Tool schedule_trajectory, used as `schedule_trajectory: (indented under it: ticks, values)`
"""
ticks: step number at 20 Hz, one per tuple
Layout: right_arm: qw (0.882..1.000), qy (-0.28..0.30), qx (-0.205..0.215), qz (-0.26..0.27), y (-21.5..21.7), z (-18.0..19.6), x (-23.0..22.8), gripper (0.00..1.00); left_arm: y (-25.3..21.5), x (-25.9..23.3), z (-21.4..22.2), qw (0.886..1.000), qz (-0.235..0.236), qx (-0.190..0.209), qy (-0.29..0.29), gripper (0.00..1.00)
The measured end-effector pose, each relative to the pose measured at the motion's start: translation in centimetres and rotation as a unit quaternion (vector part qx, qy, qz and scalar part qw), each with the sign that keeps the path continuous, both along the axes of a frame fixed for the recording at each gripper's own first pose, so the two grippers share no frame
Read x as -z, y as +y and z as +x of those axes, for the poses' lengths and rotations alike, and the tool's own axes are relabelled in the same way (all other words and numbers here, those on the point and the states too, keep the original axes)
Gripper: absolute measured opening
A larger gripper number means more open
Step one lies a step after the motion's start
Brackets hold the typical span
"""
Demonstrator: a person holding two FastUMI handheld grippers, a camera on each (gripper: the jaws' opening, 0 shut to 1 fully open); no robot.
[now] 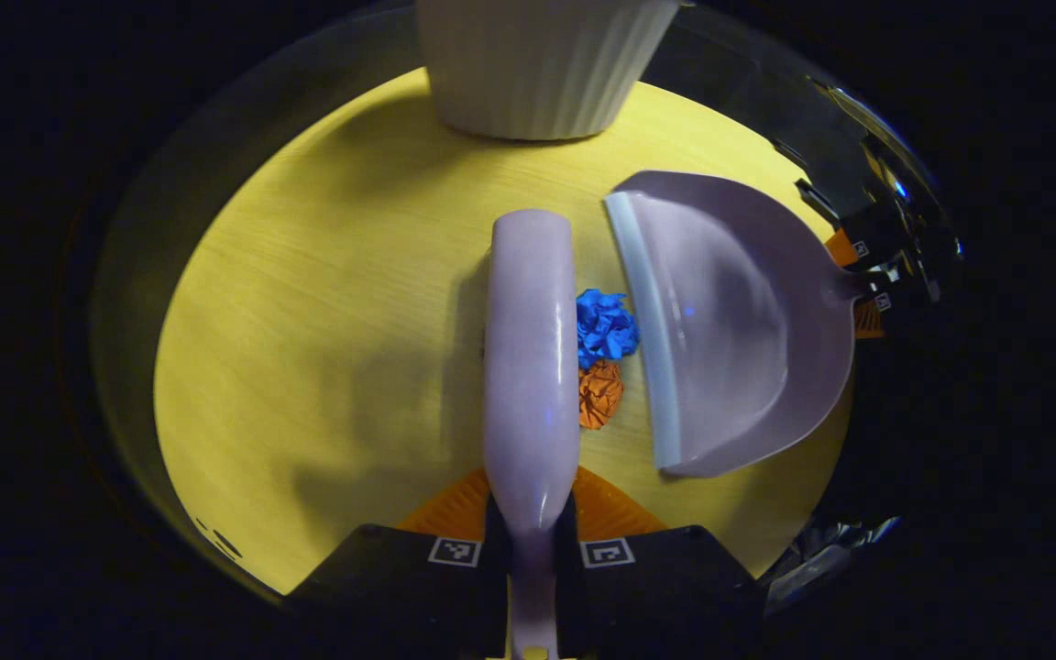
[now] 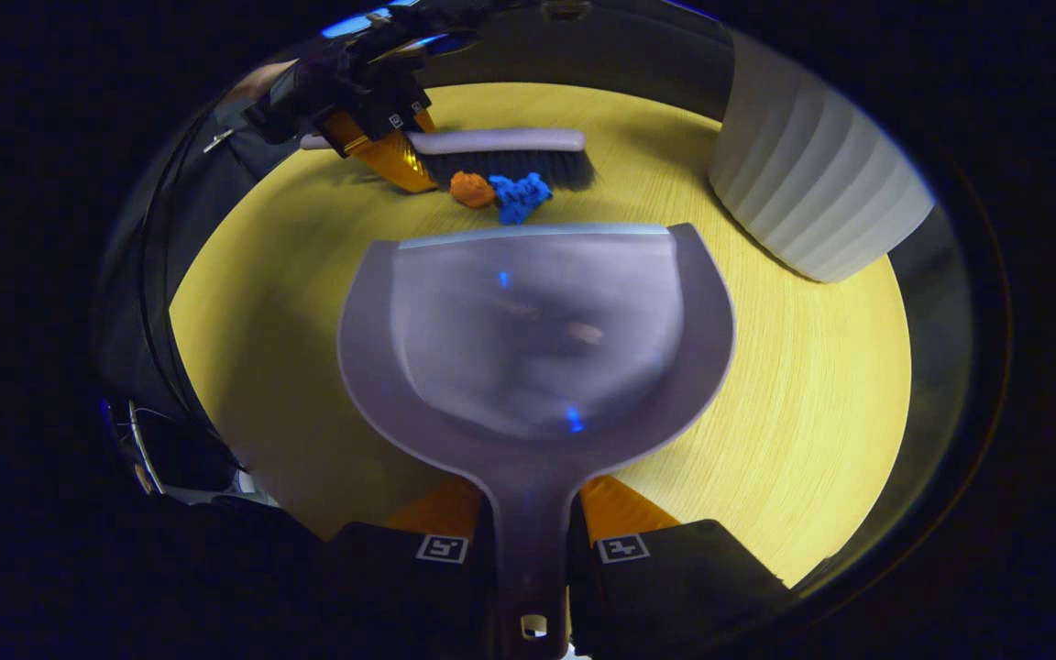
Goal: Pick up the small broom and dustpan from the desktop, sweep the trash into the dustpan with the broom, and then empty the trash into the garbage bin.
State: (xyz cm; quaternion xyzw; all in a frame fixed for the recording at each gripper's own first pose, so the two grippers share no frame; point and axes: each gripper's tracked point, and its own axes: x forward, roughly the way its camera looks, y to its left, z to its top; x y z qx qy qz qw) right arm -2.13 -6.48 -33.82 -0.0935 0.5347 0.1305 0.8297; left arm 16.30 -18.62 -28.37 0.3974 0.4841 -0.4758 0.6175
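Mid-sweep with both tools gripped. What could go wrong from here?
1. The blue paper wad and orange paper wad sit between the broom bristles and the dustpan lip; if the lip isn't flat on the table, they may slip under it.
2. A fast stroke could flick the light wads sideways past the pan.
3. The garbage bin stands close; a wide swing may bump it.
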Motion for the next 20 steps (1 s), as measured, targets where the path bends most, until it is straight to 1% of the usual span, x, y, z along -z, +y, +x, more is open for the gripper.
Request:
schedule_trajectory:
  ticks: [1, 2, 3, 6, 7, 9, 11, 12, 13, 14, 15, 16, 18, 20]
  values:
    - [1.000, -0.002, 0.000, 0.000, -0.1, 0.1, 0.0, 0.39, 0.0, 0.0, -1.3, 1.000, 0.000, 0.003, 0.021, 0.25]
    - [1.000, -0.005, 0.001, 0.000, 0.0, 0.1, -0.2, 0.36, -0.3, -0.1, -2.4, 0.999, 0.000, 0.005, 0.040, 0.25]
    - [1.000, -0.006, 0.002, 0.000, -0.1, 0.0, -0.2, 0.36, -0.8, -0.2, -3.4, 0.999, -0.005, 0.005, 0.052, 0.25]
    - [1.000, -0.013, 0.002, -0.001, -0.1, -0.8, 0.1, 0.36, -1.3, -0.2, -6.3, 0.996, -0.013, -0.010, 0.083, 0.25]
    - [1.000, -0.019, 0.002, 0.000, -0.1, -0.8, 0.1, 0.36, -1.3, -0.3, -7.1, 0.996, -0.014, -0.013, 0.085, 0.25]
    - [1.000, -0.029, 0.000, 0.001, -0.3, -1.0, 0.0, 0.36, -1.1, -0.3, -7.8, 0.998, -0.021, -0.026, 0.057, 0.25]
    - [0.999, -0.036, 0.005, 0.004, -0.4, -1.0, 0.1, 0.36, -0.8, -1.1, -8.2, 0.996, -0.046, -0.066, 0.031, 0.25]
    - [0.999, -0.038, 0.007, 0.002, -0.7, -0.9, 0.3, 0.39, -0.8, -1.6, -8.4, 0.994, -0.064, -0.089, 0.025, 0.25]
    - [0.999, -0.039, 0.009, -0.001, -1.0, -0.9, 0.3, 0.36, -0.4, -1.9, -8.7, 0.990, -0.082, -0.112, 0.018, 0.25]
    - [0.999, -0.041, 0.011, -0.004, -1.0, -1.1, 0.2, 0.39, 0.3, -2.4, -8.9, 0.986, -0.096, -0.137, 0.010, 0.25]
    - [0.999, -0.042, 0.012, -0.007, -1.1, -1.2, 0.0, 0.36, 1.5, -2.9, -9.0, 0.980, -0.112, -0.162, -0.002, 0.25]
    - [0.999, -0.044, 0.015, -0.008, -1.2, -1.5, -0.5, 0.36, 2.7, -3.2, -9.2, 0.974, -0.128, -0.187, -0.011, 0.25]
    - [0.998, -0.049, 0.024, -0.011, -1.7, -1.8, -1.5, 0.36, 5.4, -3.9, -10.0, 0.957, -0.160, -0.241, -0.027, 0.25]
    - [0.998, -0.057, 0.033, -0.015, -2.5, -2.0, -2.9, 0.36, 8.6, -2.5, -11.6, 0.937, -0.188, -0.293, -0.039, 0.25]
